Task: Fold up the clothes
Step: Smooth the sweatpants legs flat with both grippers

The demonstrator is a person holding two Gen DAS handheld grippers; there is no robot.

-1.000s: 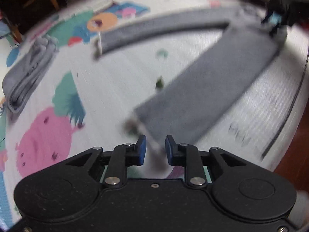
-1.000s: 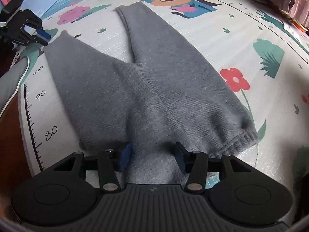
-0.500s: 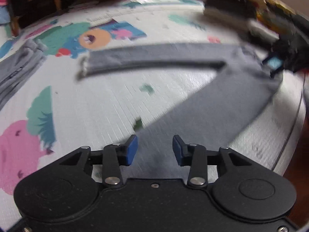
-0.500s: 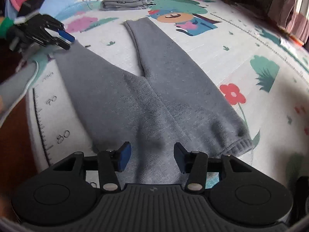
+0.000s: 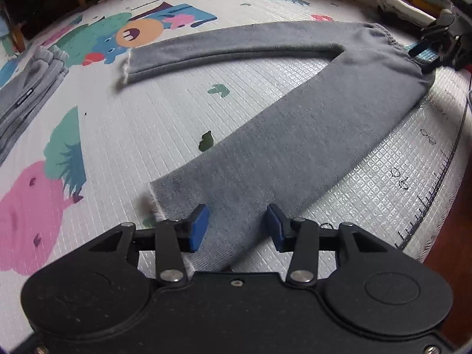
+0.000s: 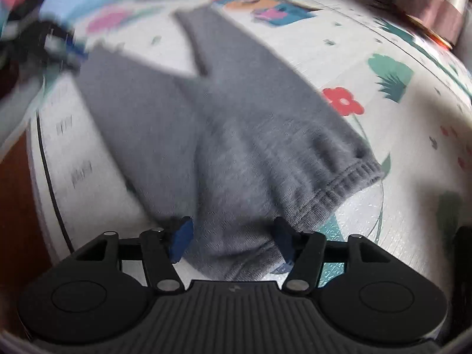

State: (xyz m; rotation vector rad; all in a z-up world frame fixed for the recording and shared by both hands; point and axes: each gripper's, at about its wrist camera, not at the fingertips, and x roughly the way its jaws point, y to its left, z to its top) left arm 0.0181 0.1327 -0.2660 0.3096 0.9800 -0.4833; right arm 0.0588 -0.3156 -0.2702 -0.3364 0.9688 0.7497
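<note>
**Grey trousers spread flat, a gripper at each end**

Left wrist view: the grey trousers [image 5: 295, 135] are seen lying flat on the patterned play mat [image 5: 141, 124], legs splayed in a V. The left gripper [image 5: 237, 225] is held over the cuff of the nearer leg, its blue pads [image 5: 198, 227] spread apart with cloth between them but not clamped. A folded grey pile [image 5: 26, 100] lies well apart at the left.

Right wrist view: the picture is blurred. The right gripper [image 6: 233, 243] is placed at the ribbed waistband [image 6: 333, 185], fingers parted around a bulge of fabric.

Should the jaws be closed on one layer only, the leg could be peeled open when lifted. An uneven lift would probably leave the fold skewed or bunched.
</note>
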